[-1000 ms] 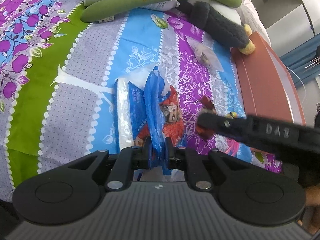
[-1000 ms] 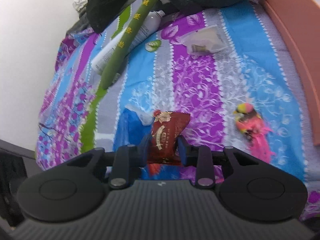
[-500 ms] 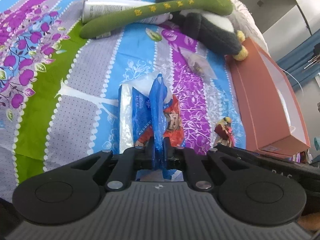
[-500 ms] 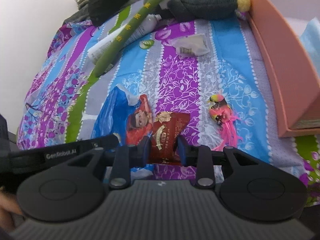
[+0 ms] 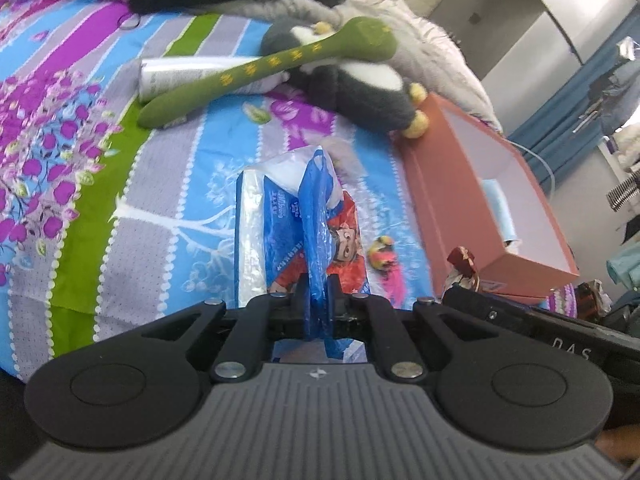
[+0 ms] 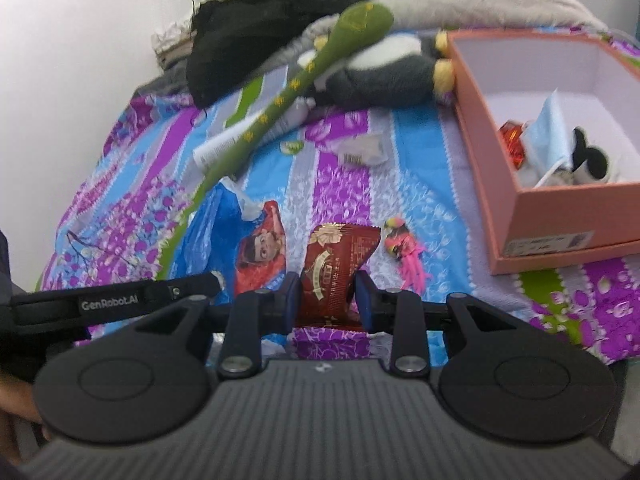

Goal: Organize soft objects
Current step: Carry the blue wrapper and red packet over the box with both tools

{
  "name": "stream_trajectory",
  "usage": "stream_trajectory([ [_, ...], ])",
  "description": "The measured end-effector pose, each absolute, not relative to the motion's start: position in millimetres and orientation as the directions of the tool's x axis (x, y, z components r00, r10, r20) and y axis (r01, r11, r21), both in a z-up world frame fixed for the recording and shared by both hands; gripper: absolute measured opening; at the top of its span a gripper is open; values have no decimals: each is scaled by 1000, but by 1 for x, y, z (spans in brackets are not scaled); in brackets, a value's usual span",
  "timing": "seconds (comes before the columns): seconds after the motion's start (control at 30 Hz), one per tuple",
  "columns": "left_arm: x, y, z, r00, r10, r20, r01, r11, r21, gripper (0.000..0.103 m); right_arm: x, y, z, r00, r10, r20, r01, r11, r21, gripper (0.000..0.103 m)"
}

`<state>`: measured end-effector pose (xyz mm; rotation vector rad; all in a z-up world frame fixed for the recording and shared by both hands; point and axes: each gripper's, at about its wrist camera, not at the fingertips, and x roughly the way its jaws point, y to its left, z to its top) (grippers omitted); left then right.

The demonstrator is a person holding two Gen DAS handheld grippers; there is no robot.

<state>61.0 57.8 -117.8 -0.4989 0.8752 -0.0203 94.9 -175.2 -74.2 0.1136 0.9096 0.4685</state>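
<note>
Left gripper (image 5: 316, 292) pinches a blue bag (image 5: 296, 232); right gripper (image 6: 326, 294) clamps a red packet (image 6: 334, 268), both seemingly lifted above the bed (image 6: 340, 184) near its box (image 6: 560, 216) edge. Thin film could slip free.

Both cams are riding on handheld grippers, looking fwd along the fingers and angling down at the striped bedspread (image 5: 168, 208) from close above. Left wrist view is facing up the bed, w/ the pink box (image 5: 448, 184) off to its right. Right wrist view is sitting beside it, seeing into that box. Both are sharing the green plush stick (image 5: 256, 76), the penguin plush (image 6: 384, 72) and the pink feather toy (image 6: 404, 248).
</note>
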Motion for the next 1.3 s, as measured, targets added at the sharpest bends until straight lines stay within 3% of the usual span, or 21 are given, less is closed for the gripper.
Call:
stream_trajectory([
  [0.63, 113, -20, -34, 741, -328, -586, 35, 890, -455, 9, 108, -245, 4, 760, 346, -551, -268, 938, 219, 34],
  [1.1, 250, -102, -43, 669, -444, -596, 187, 877, -443, 9, 185, -338, -17, 783, 142, -605, -46, 984, 172, 34],
  [1.3, 317, -138, -59, 598, -460, -656, 250, 885, -394, 9, 228, -372, -37, 728, 163, -666, 9, 969, 247, 34],
])
